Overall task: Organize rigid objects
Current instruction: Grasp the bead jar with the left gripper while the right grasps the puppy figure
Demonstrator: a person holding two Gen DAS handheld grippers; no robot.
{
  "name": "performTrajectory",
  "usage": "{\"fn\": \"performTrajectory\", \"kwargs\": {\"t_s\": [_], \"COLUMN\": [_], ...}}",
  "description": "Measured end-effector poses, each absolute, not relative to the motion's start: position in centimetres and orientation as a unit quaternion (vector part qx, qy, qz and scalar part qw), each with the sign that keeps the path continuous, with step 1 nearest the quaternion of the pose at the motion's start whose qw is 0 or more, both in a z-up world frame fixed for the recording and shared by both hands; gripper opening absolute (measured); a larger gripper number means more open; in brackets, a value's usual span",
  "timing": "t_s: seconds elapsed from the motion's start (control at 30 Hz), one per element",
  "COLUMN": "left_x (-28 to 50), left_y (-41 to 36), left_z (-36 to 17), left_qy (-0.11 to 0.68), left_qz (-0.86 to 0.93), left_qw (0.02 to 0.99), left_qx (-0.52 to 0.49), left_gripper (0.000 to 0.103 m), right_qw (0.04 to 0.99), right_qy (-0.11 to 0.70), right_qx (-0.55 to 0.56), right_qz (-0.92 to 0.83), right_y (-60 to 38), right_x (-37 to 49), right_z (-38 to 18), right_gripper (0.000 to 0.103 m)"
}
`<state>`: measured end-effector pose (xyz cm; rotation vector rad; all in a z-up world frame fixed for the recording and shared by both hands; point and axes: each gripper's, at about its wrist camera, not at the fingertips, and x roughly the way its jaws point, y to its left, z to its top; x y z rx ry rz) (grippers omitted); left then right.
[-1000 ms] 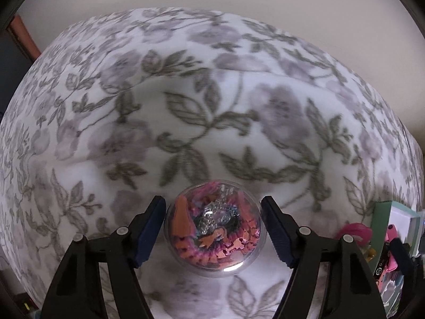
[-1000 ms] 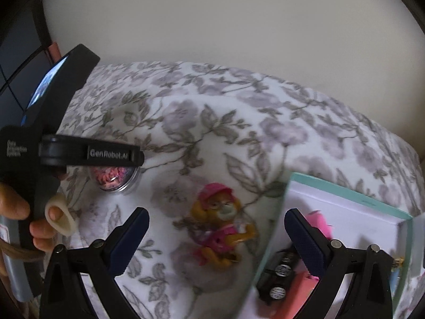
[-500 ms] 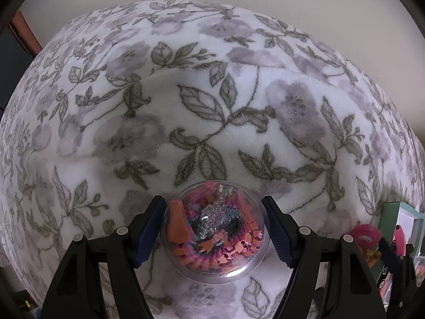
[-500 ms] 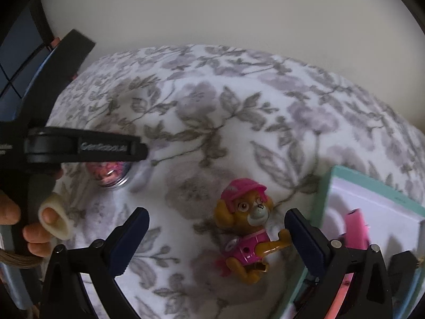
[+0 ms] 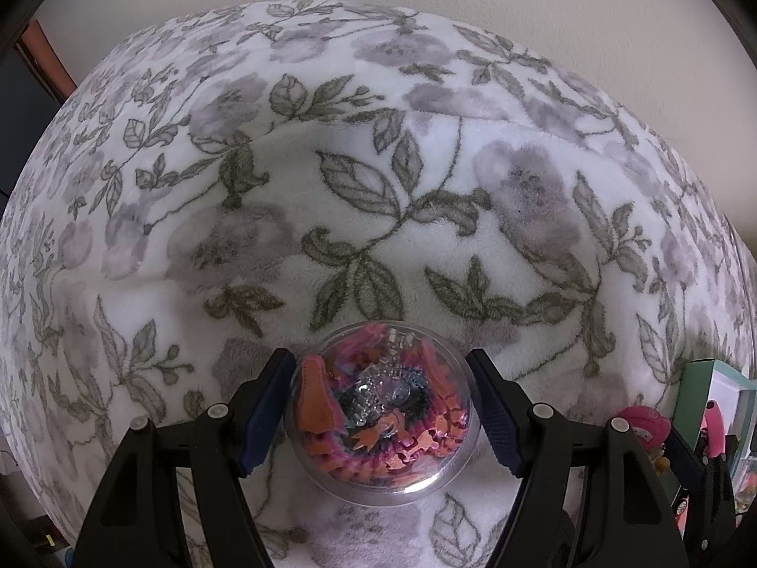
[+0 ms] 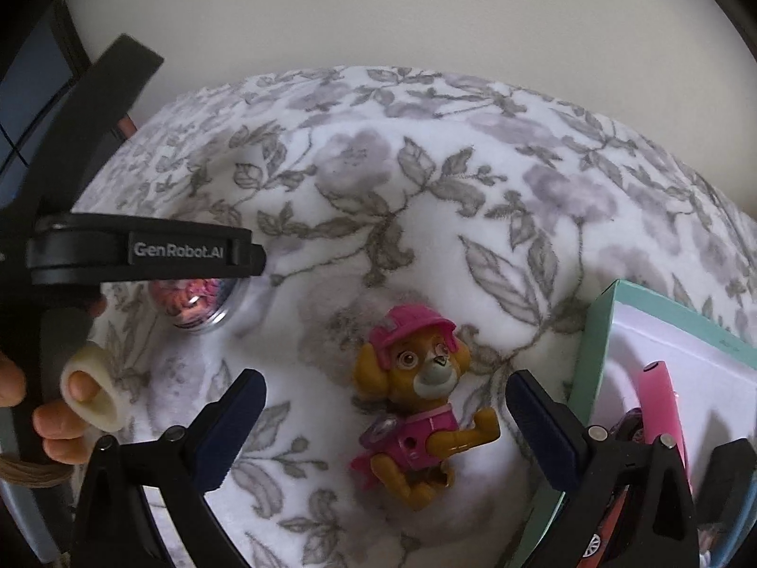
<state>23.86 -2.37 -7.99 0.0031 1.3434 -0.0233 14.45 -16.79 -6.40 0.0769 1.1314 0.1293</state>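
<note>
Evidently both tools sit spread for pickup: left tool (image 5: 381, 419) brackets the clear capsule (image 5: 382, 414), unclamped; right tool (image 6: 385, 430) straddles the pup figure (image 6: 416, 407), beside the teal box (image 6: 597, 359).

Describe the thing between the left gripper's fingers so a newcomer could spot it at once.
Start from the floral blanket that covers the whole surface; near its front edge sits a clear round capsule, flanked by the open fingers of the left gripper. It is the only transparent item, packed with pink and orange bits around a silvery centre, unlike the solid dog figure and the teal box to its right.
</note>
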Motion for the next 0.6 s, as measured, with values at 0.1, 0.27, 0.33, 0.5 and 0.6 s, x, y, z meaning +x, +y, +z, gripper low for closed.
{"fn": "performTrajectory", "kwargs": {"t_s": [0.1,0.27,0.33,0.5,0.6], "left_x": [23.8,23.8,23.8,23.7,23.7], "left_y": [-2.5,-2.4,-2.5,-2.6,-2.6], "left_z": [-8.0,-8.0,-8.0,-7.9,-7.8], "left_qy": [0.622,0.622,0.622,0.62,0.62], "left_qz": [-0.01,-0.011,-0.011,-0.013,-0.014], "left_qw": [0.783,0.783,0.783,0.784,0.785], "left_qx": [0.003,0.004,0.005,0.01,0.012], "left_gripper": [0.075,0.075,0.075,0.073,0.073], "right_qw": [0.84,0.836,0.834,0.835,0.837], "right_qy": [0.54,0.548,0.55,0.549,0.547], "right_qx": [0.017,-0.022,-0.029,-0.006,-0.001], "right_qz": [0.051,0.02,0.017,0.029,0.023], "right_y": [-16.3,-15.2,-15.0,-15.6,-16.0], "right_x": [14.5,14.8,14.8,14.7,14.6], "right_z": [-6.7,-7.4,-7.6,-7.5,-7.2], "right_gripper": [0.103,0.103,0.103,0.09,0.079]}}
